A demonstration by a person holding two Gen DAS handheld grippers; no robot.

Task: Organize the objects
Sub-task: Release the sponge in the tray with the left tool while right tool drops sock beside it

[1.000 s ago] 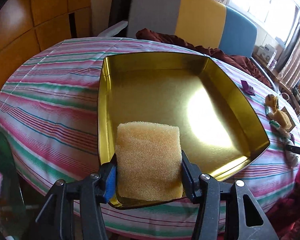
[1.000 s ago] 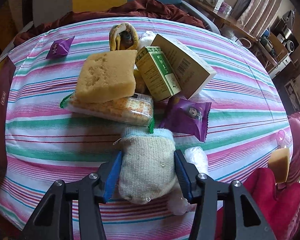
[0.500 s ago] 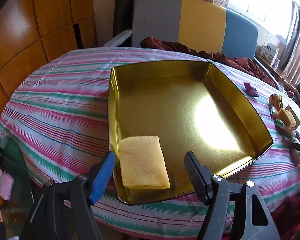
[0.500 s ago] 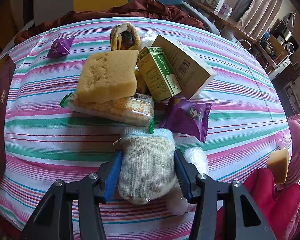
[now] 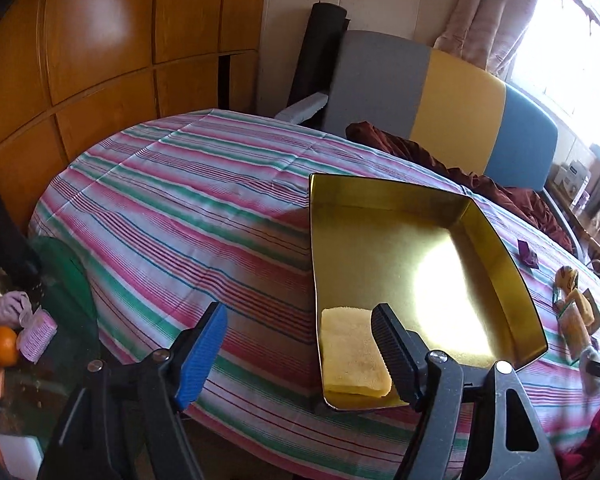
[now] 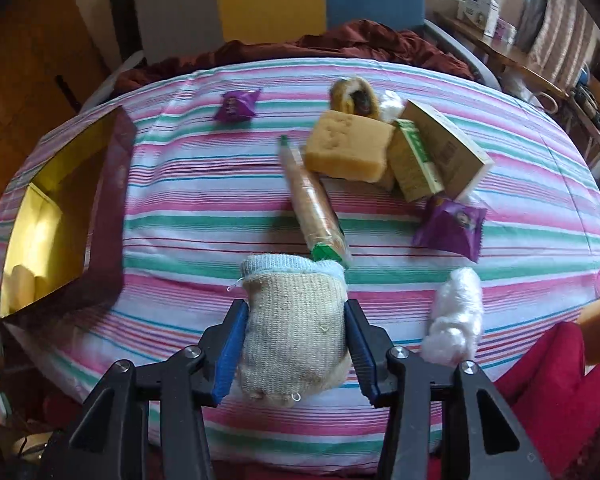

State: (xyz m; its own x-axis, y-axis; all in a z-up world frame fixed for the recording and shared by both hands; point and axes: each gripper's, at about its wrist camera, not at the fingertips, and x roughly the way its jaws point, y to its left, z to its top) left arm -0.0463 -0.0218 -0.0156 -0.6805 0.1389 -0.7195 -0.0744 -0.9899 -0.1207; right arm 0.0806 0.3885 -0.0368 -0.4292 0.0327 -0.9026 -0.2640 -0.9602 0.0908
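My left gripper (image 5: 300, 350) opens empty, the yellow rectangular sponge (image 5: 354, 354) lying in the gold metal tray (image 5: 500, 240) at five o'clock. My right gripper (image 6: 294, 354) tightens on the beige knitted pouch (image 6: 294, 328); next, I judge, it travels to the tray at nine o'clock.

The left tool (image 5: 300, 344), jaws opening and empty, hangs above the striped-cloth bench (image 5: 180, 232); a yellow rectangular sponge (image 5: 352, 352) lies in the gold metal tray's (image 5: 500, 248) near-left corner.
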